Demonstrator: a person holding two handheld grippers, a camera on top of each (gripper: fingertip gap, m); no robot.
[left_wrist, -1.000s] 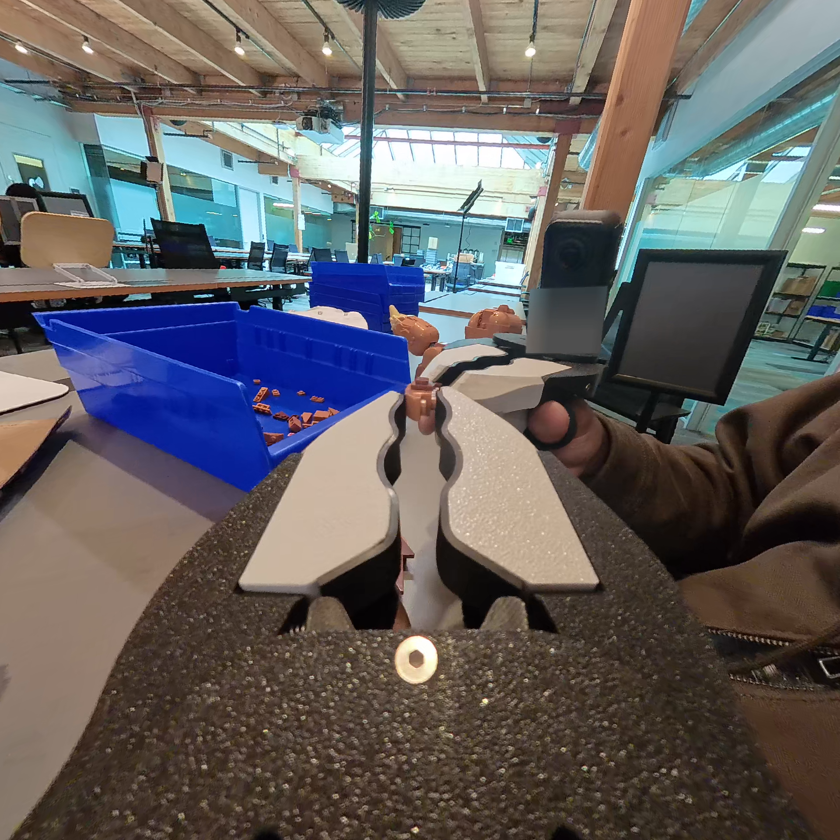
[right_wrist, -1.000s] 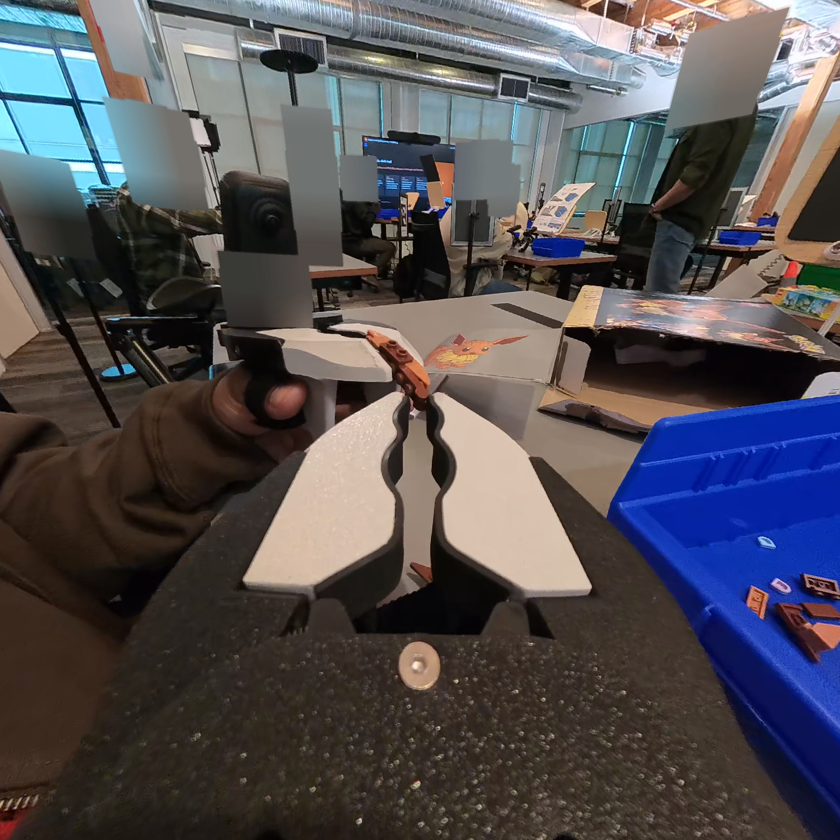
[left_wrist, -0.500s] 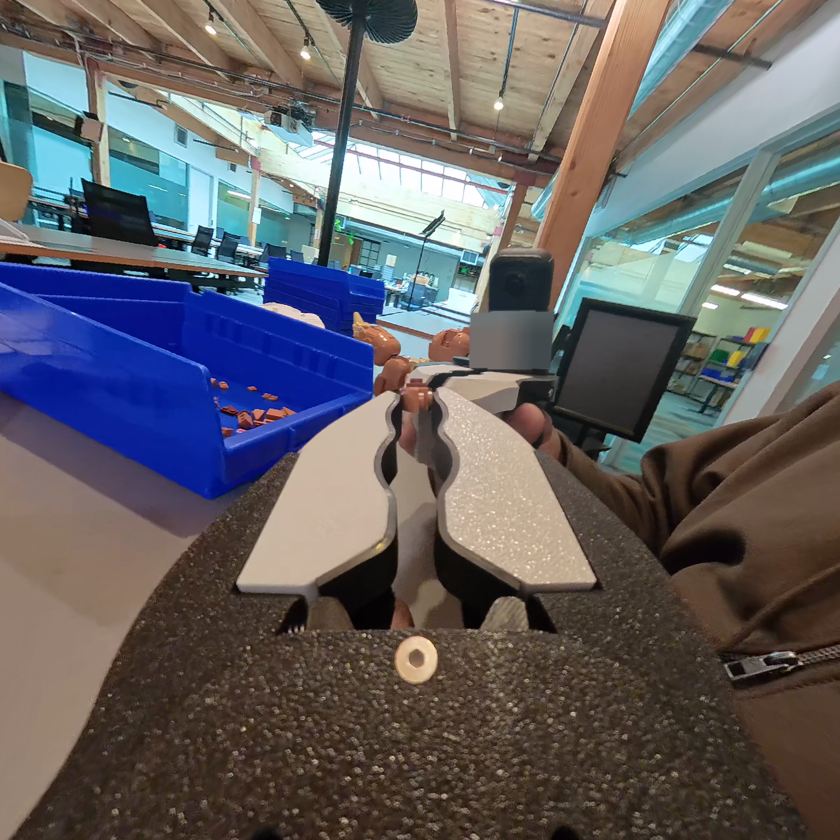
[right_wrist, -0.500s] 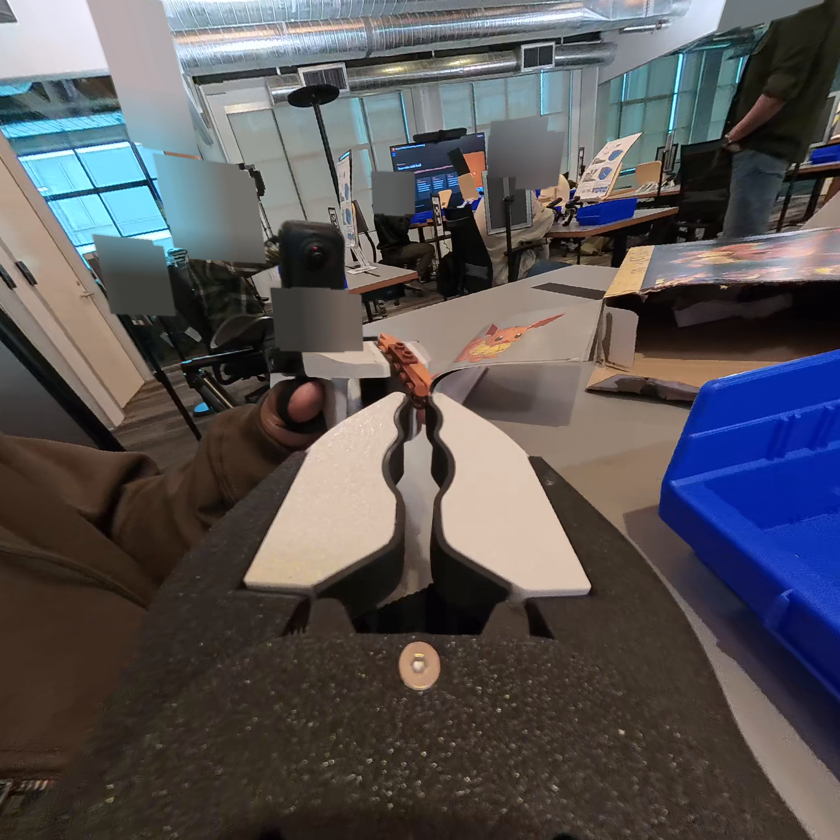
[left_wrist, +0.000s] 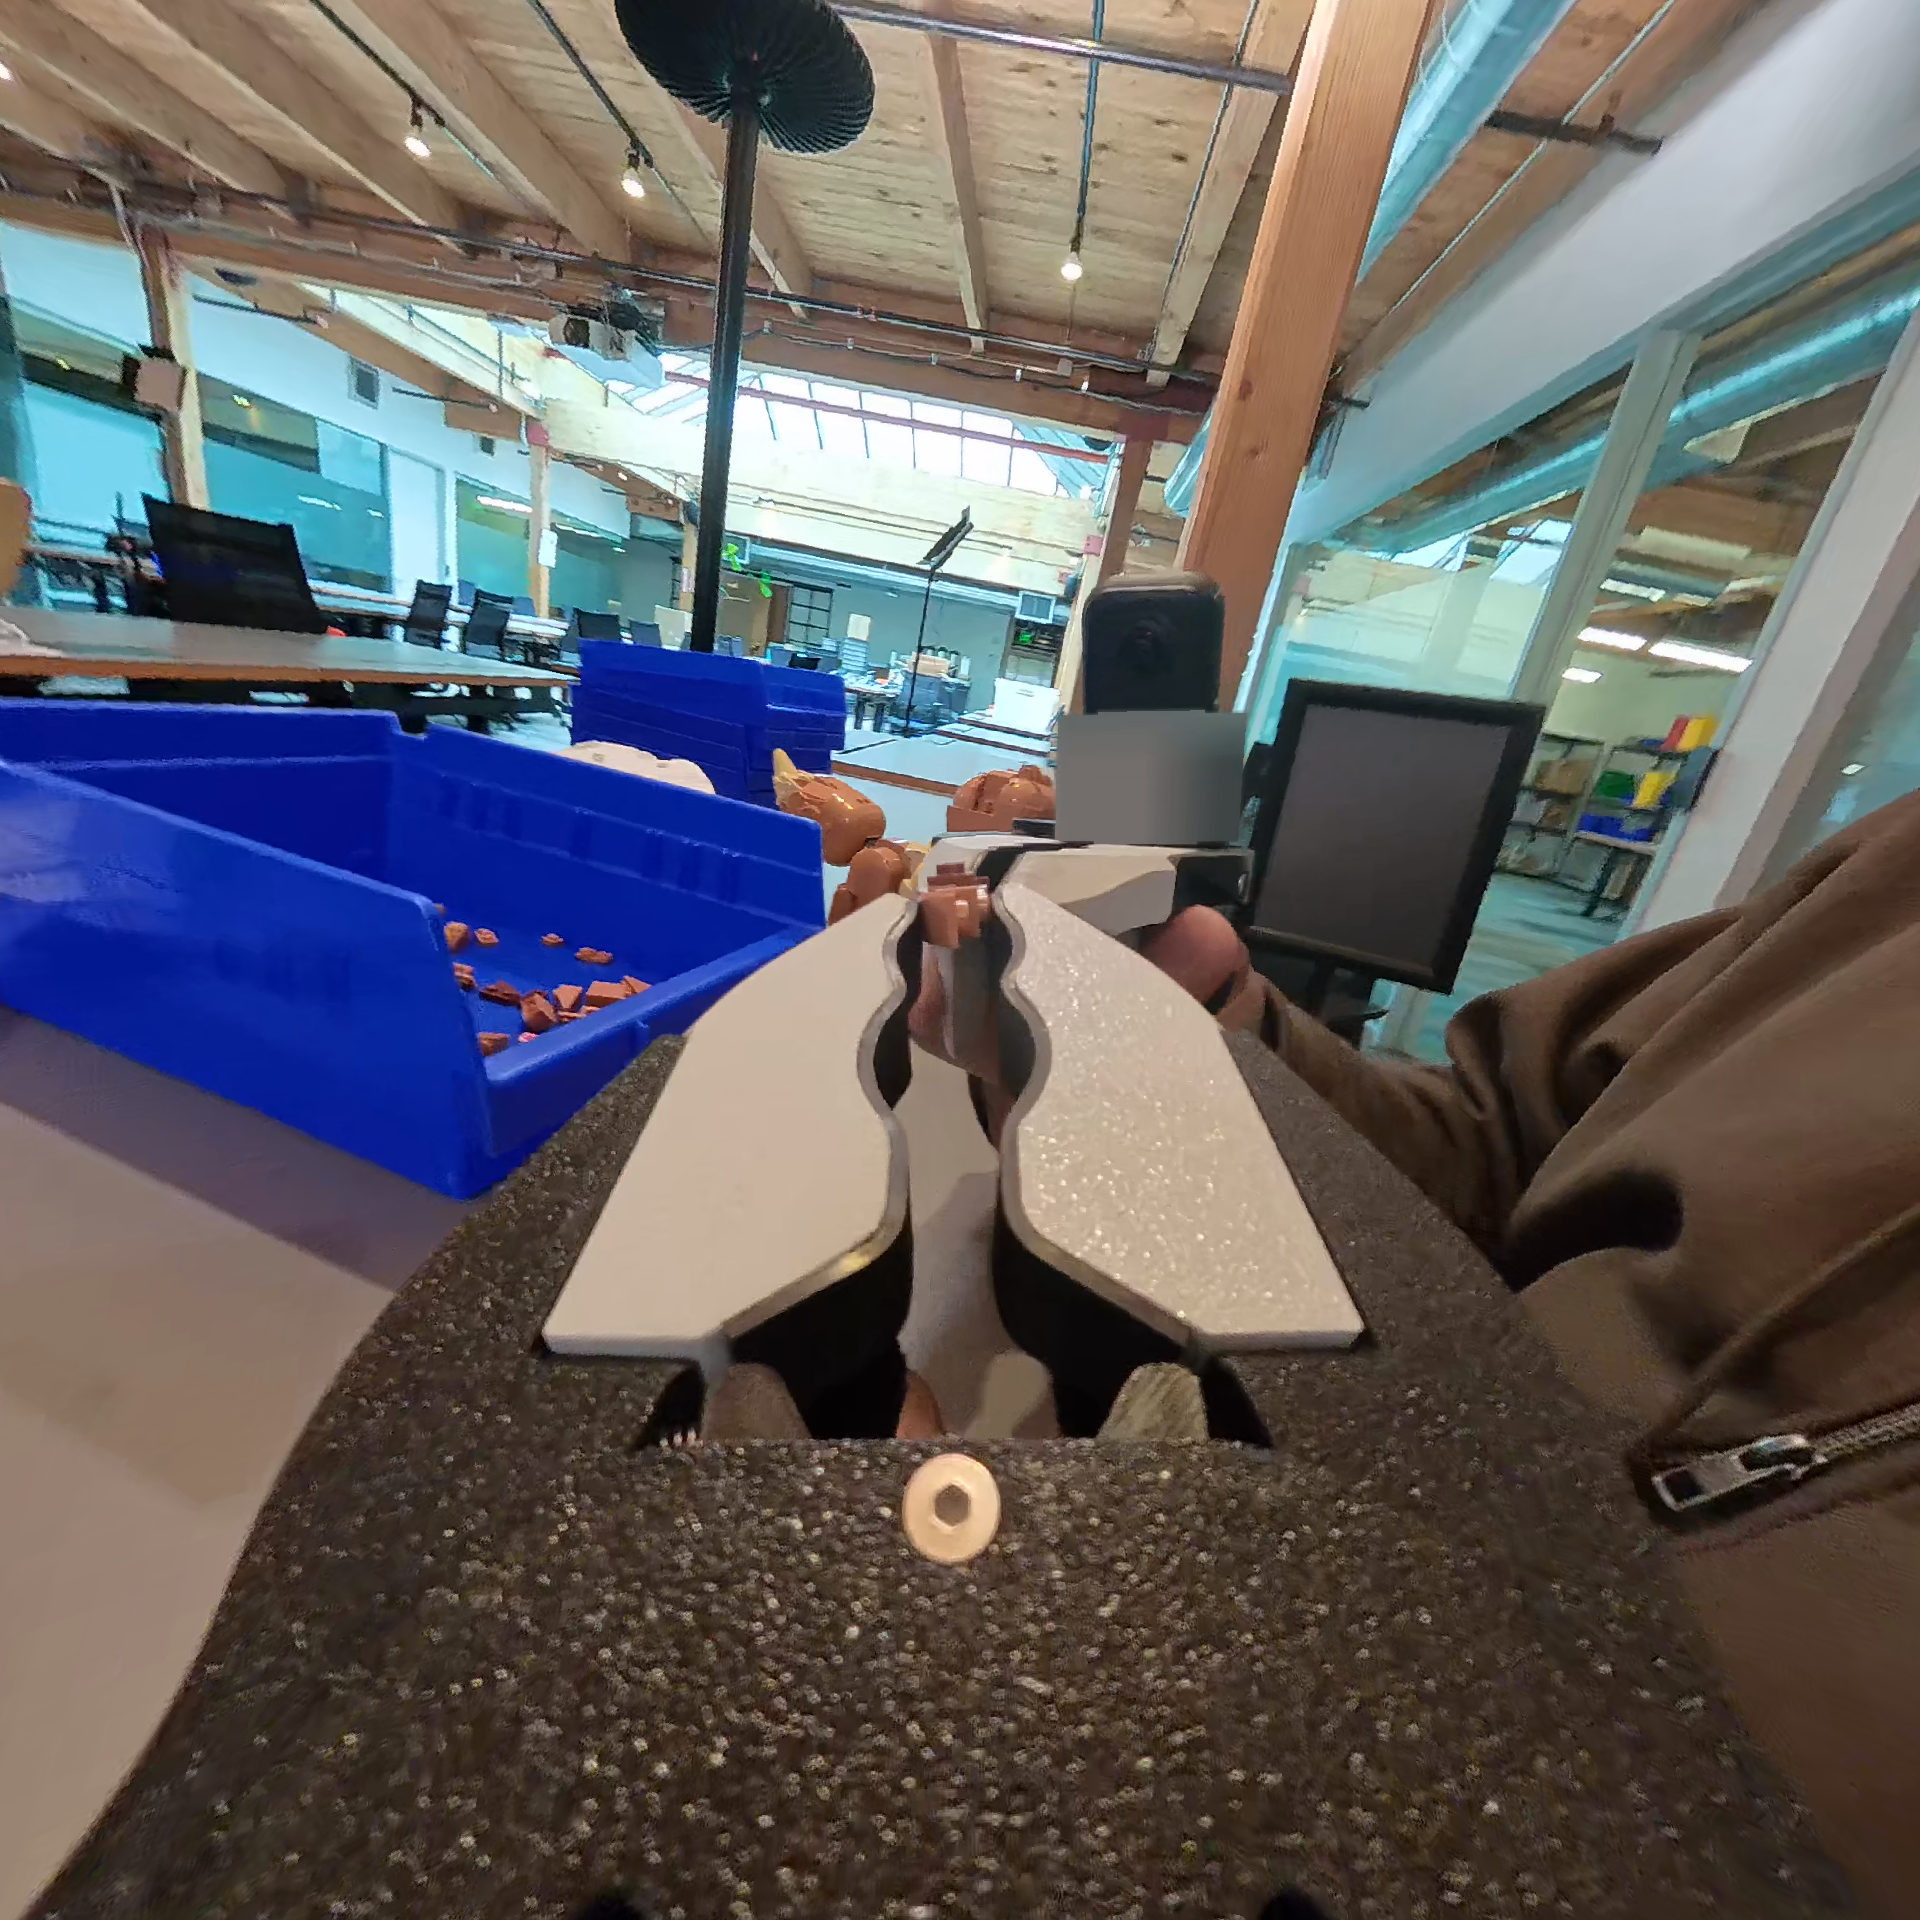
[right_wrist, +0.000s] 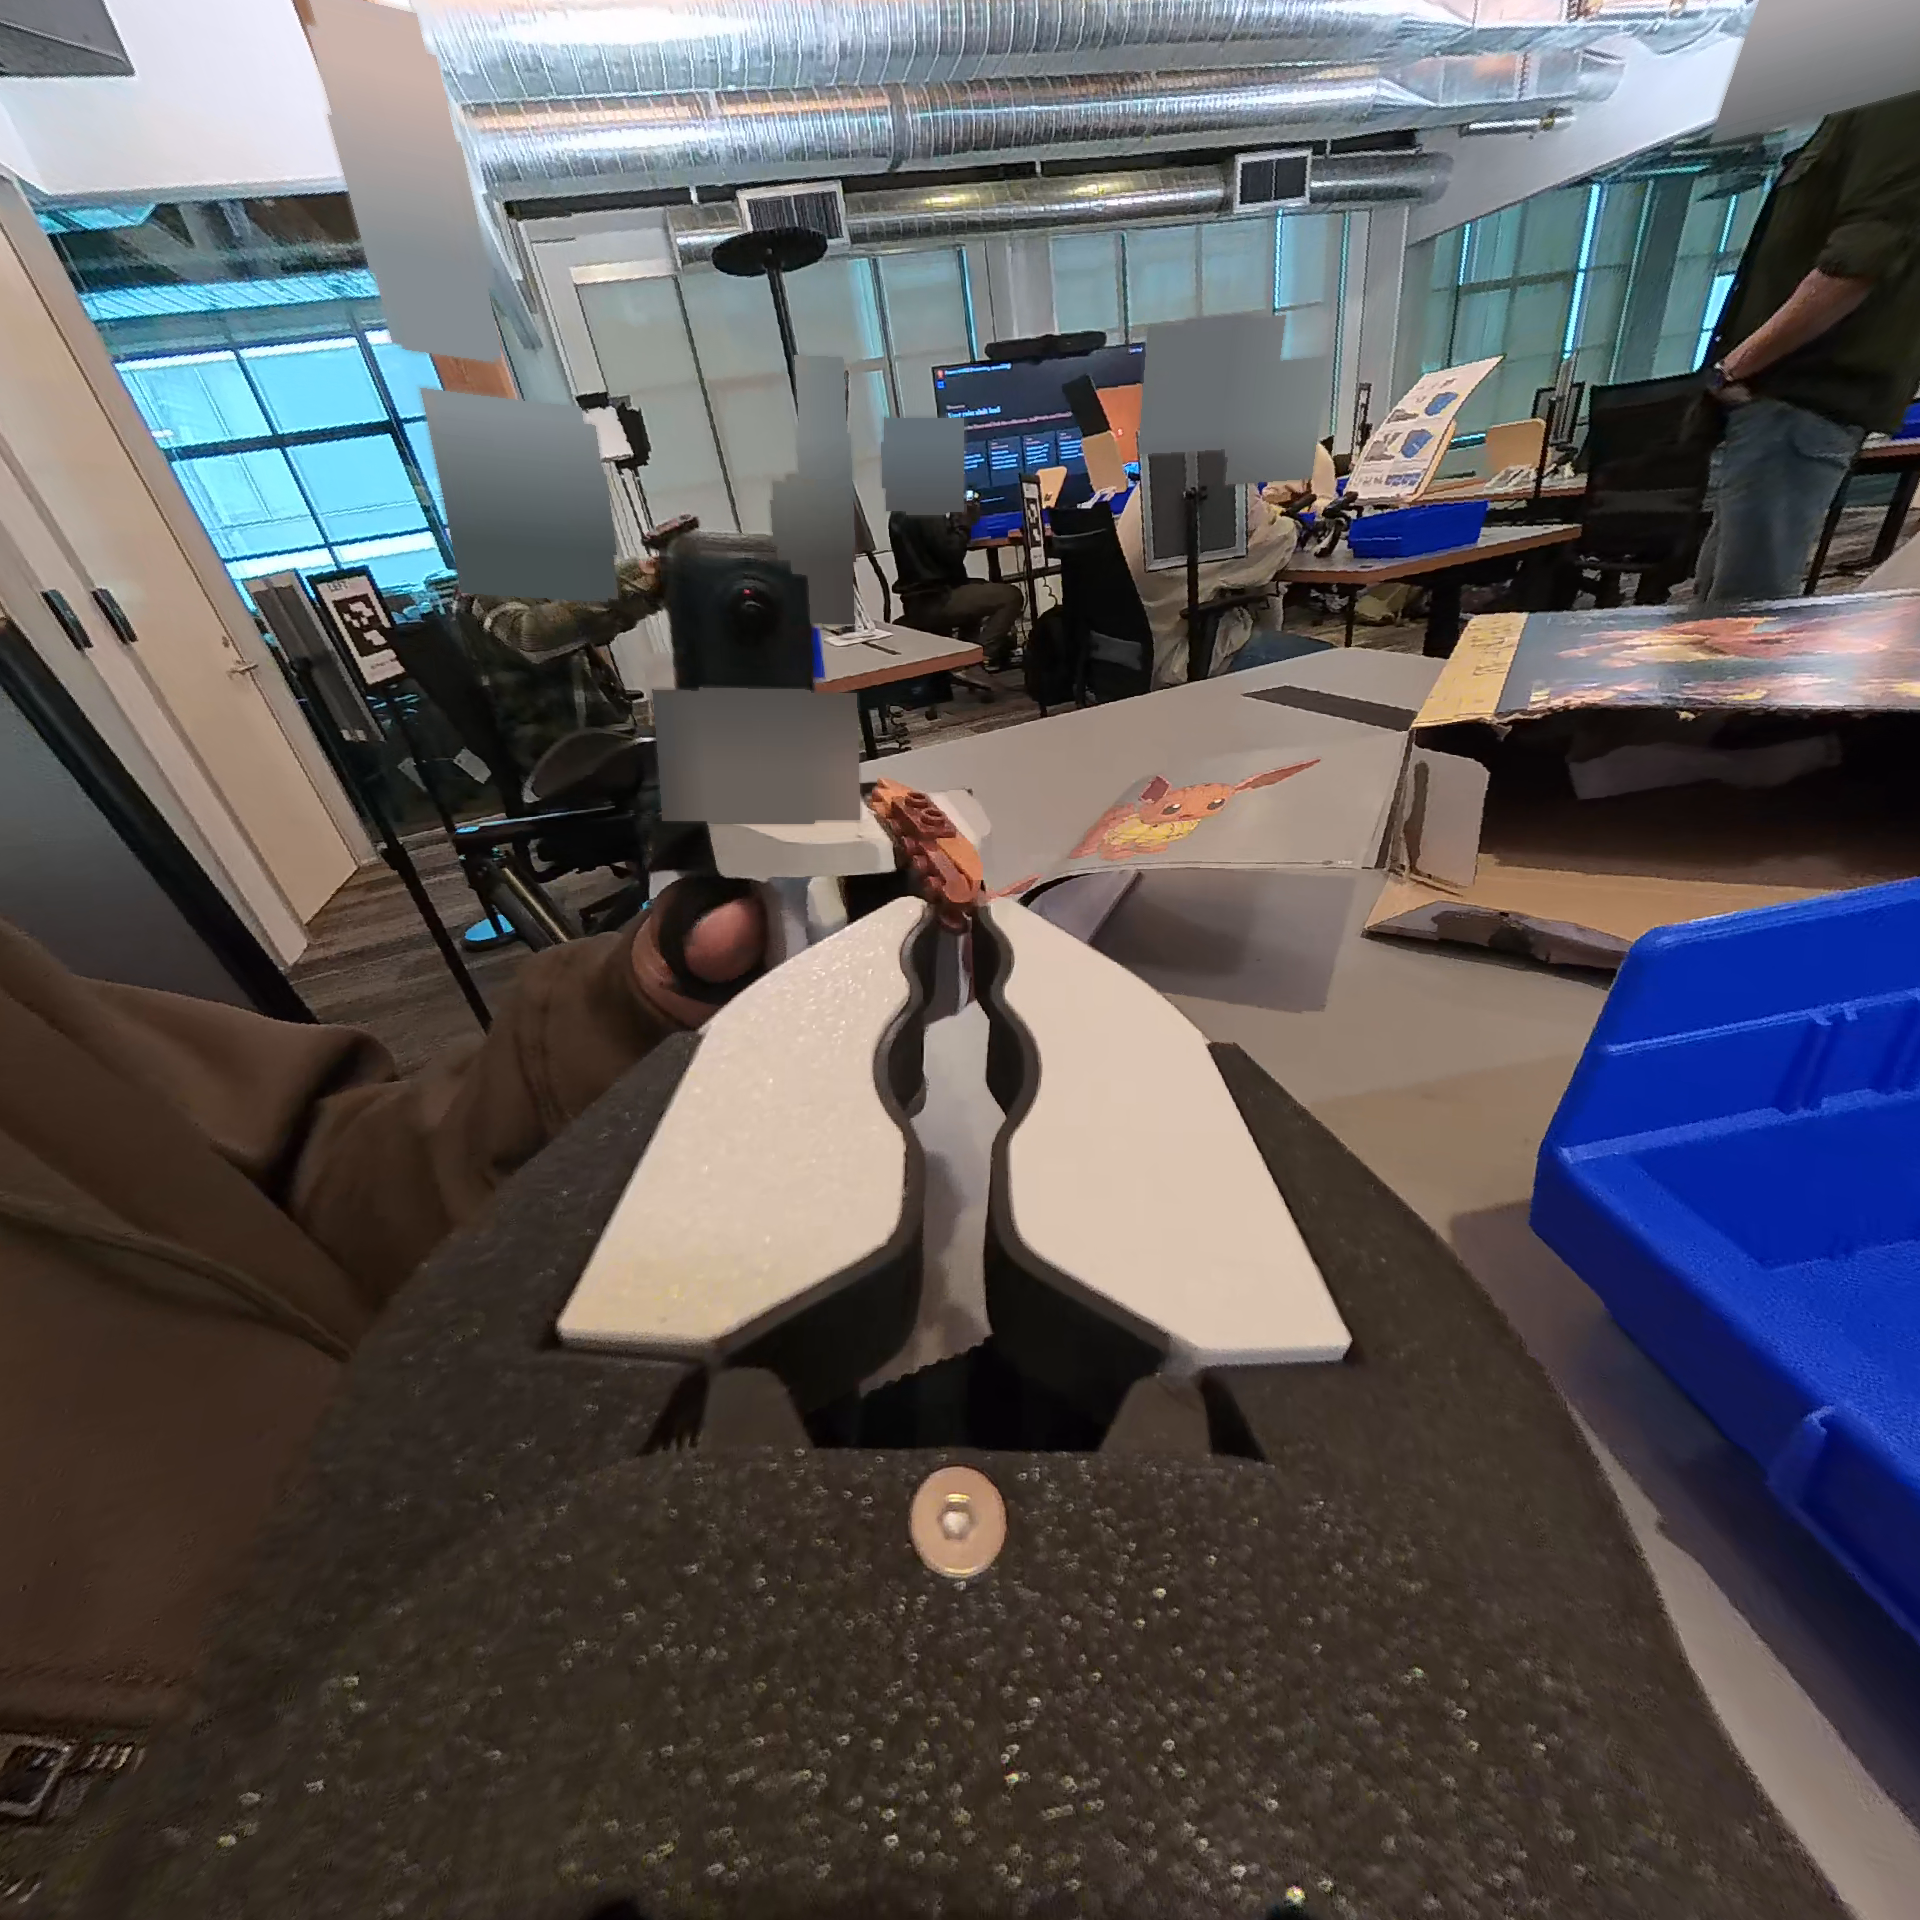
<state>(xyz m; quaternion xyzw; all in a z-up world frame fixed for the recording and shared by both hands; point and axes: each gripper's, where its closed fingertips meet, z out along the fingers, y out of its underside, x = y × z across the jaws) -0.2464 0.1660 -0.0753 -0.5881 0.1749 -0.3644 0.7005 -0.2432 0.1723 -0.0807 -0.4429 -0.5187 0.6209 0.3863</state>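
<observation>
Two grippers meet tip to tip above my grey table (right_wrist: 1382, 1049), each pinching part of a small brown brick assembly. My left gripper (left_wrist: 958, 914) is narrowed onto a stubby brown brick piece (left_wrist: 954, 906), its pale fingertips (left_wrist: 1049, 940) pressed on either side. My right gripper (right_wrist: 954, 914) is nearly closed on the low end of a reddish-brown studded plate piece (right_wrist: 925, 842), which slants up and away to the left toward the other gripper's fingers.

Left of the left gripper stands an open blue bin (left_wrist: 343, 997) with loose brown brick pieces (left_wrist: 540, 992) scattered on its floor; behind it a stack of blue bins (left_wrist: 707, 707) and partly built brown brick figures (left_wrist: 831, 810). A dark monitor (left_wrist: 1382, 831) stands beyond my sleeve (left_wrist: 1662, 1091).

From the right wrist view, an open instruction booklet (right_wrist: 1174, 821) showing a cartoon fox-like creature lies just past the fingertips, with a torn cardboard box (right_wrist: 1662, 748) behind and a blue bin's corner (right_wrist: 1766, 1195) at right.
</observation>
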